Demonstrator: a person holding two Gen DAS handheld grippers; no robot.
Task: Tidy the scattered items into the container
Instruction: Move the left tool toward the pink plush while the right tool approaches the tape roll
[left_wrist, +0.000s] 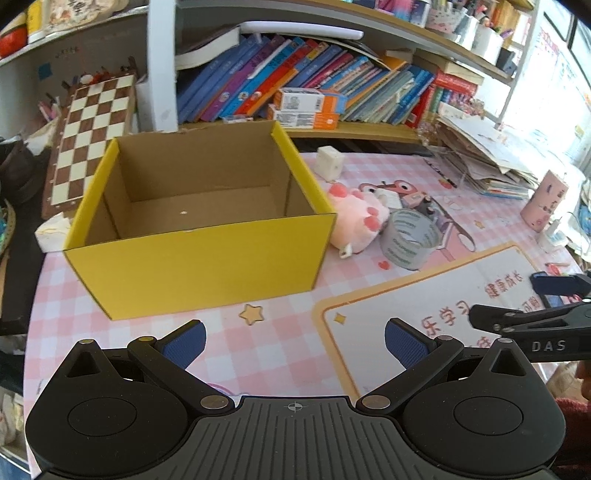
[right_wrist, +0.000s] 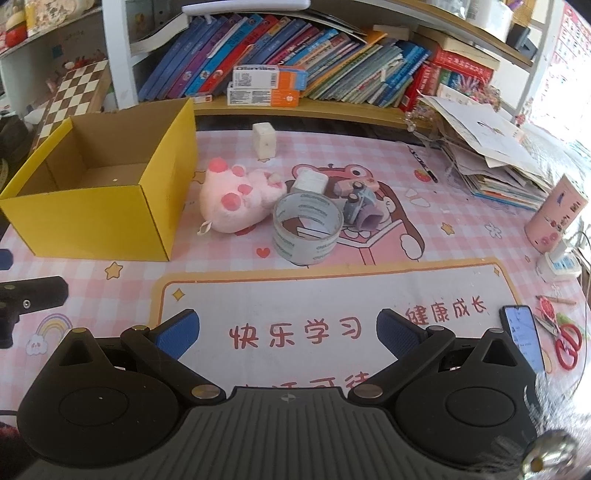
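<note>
Box (right_wrist: 99, 206) sits open, nothing visible inside; plush (right_wrist: 236, 199), tape (right_wrist: 306, 229) and small toys (right_wrist: 356, 203) lie just right of it. Both grippers' fingers (left_wrist: 295, 341) (right_wrist: 288, 334) spread, gripping nothing. Take the plush squarely.

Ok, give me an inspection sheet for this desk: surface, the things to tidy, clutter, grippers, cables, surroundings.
Surface: pink checked cartoon desk mat, flat.
Job's things: open yellow cardboard box, nothing seen inside; fluffy pink plush paw beside it; clear tape roll on its side against the paw; small toy camera behind the roll; white cube farther back.
Clutter: smartphone, red-handled scissors, pink cylindrical tin, paper stack.
Grippers: left gripper open and holding nothing; right gripper open and holding nothing.
Cables: thin wires near the white power strip at the right edge.
Surroundings: shelf of leaning books, chessboard.
</note>
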